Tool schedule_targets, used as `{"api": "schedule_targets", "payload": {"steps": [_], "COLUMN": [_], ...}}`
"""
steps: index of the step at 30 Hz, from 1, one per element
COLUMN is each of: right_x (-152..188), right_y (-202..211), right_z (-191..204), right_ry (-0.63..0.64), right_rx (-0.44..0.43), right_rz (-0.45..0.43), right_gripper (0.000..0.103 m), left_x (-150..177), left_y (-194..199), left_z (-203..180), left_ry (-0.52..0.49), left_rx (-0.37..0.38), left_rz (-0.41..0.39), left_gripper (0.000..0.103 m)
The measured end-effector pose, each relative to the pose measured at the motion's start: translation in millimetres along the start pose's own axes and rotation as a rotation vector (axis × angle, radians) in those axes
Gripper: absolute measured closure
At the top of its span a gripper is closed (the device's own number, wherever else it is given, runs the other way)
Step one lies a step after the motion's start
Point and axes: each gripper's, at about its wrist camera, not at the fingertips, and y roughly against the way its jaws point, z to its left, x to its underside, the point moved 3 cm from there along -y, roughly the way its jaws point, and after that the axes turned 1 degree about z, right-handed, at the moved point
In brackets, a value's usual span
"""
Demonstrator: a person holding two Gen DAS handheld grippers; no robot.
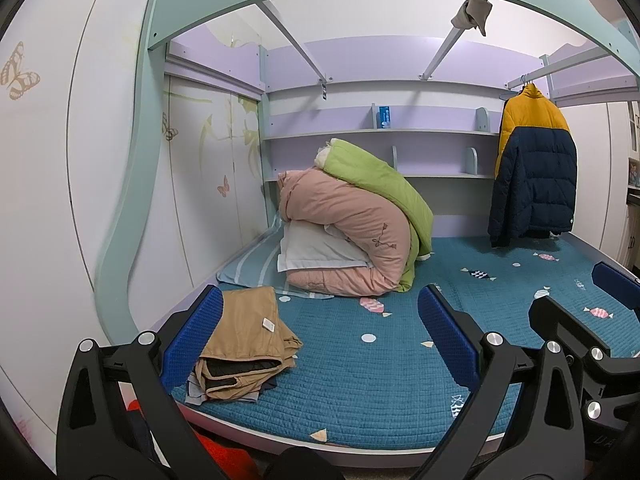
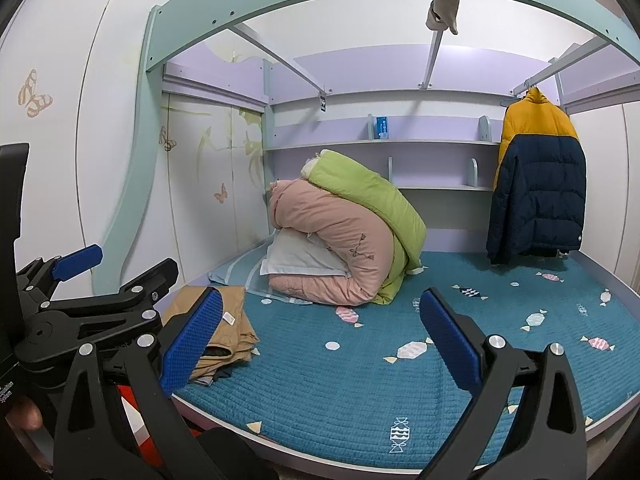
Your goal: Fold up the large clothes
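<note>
Under a pale green loft frame, a bed (image 1: 360, 392) with a teal quilted cover is taking up most of both views, and its broad middle is lying bare, which is probably why it is serving as the folding surface. A tan garment (image 1: 246, 344) is sitting already folded on a small stack at the bed's near left corner, at the edge, seemingly parked there to keep the middle free. Rolled pink and green duvets (image 1: 356, 220) and a pillow are piled against the back wall, well apart from the folded stack.

The left gripper (image 1: 320, 340) is hovering above the bed's near edge with its blue pads spread wide and nothing between them; its left pad is showing just beside the tan garment, though I cannot tell whether they are touching. The right gripper (image 2: 320, 340) is likewise gaping wide and carrying nothing, held next to the left one.

A yellow and navy puffer jacket (image 1: 532, 168) is hanging from a rail at the bed's far right; it looks like the next large piece awaiting folding, though neither gripper is near it.
</note>
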Motion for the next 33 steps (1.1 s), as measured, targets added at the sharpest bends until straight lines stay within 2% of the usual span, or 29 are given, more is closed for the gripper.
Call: {"api": "schedule_targets", "payload": {"steps": [33], "right_x": [0.4], "right_y": [0.1], "right_z": [3.5], "right_ry": [-0.004], "right_rx": [0.006], "right_rz": [-0.001], "right_gripper": [0.008], "left_x": [0.0], "left_y": [-0.9], "left_z": [-0.6], "left_ry": [0.002], "left_rx": [0.002], "left_rz": [0.001], "left_gripper": [0.005]}}
